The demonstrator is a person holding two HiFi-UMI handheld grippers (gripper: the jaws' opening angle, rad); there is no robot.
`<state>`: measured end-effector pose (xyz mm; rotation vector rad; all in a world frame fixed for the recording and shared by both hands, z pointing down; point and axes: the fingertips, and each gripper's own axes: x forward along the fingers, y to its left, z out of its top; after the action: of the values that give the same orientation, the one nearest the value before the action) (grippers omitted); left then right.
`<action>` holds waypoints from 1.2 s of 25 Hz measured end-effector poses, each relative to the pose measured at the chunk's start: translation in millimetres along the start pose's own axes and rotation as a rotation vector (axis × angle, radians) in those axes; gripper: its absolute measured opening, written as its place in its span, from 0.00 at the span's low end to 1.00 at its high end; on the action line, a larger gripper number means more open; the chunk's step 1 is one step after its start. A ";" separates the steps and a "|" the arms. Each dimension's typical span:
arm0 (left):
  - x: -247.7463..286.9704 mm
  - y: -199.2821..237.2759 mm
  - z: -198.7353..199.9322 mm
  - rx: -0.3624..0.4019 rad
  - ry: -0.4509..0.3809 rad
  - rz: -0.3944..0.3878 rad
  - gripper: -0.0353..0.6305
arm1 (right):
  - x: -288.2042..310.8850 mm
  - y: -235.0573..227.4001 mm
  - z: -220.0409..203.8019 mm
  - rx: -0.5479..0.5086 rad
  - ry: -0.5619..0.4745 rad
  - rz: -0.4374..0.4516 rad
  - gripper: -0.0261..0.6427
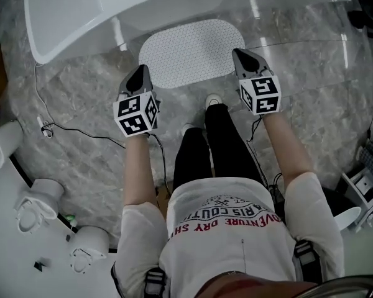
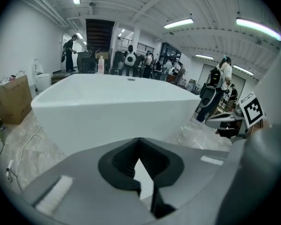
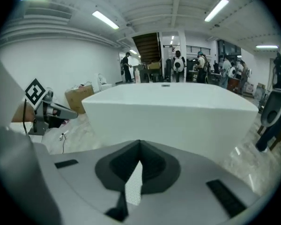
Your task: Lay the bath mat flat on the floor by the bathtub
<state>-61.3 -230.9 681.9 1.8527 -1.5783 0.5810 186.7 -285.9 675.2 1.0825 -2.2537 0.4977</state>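
Head view dim, flat, nearly colourless; light falls from overhead, shadows soft with no hard edges. Bathtub [image 1: 174, 5] rim is the brightest area, close to washed out. Polished floor [image 1: 81, 104] throws back long white streaks of glare, strongest to the right of the bath mat [image 1: 189, 51]. Both gripper views are brighter, lit by ceiling tube lights [image 2: 179, 23] that blow out to pure white. Heavy fisheye there: ceiling beams and tub edges bow, and a black vignette fills the corners. Close grey shells of the left gripper [image 2: 139, 144] and right gripper [image 3: 139, 145] are soft, out of focus; far room grainy, smeared toward the edges.
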 end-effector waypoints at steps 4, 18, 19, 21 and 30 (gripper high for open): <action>-62.8 -35.0 76.0 0.011 -0.081 -0.029 0.07 | -62.1 11.6 81.1 -0.015 -0.081 0.022 0.05; -264.9 -131.0 297.3 0.181 -0.491 -0.088 0.07 | -252.7 16.1 310.2 -0.085 -0.513 -0.019 0.05; -276.6 -134.7 308.3 0.190 -0.525 -0.087 0.07 | -262.9 15.8 321.2 -0.092 -0.540 -0.017 0.05; -302.8 -143.4 317.4 0.197 -0.566 -0.085 0.07 | -286.9 20.4 328.8 -0.098 -0.568 -0.008 0.05; -362.6 -165.3 348.9 0.239 -0.697 -0.064 0.07 | -338.0 28.3 351.2 -0.171 -0.656 0.037 0.05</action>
<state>10.2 -208.0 157.6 2.4476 -1.9231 0.0824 213.0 -267.8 188.0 1.2405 -2.8119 -0.0624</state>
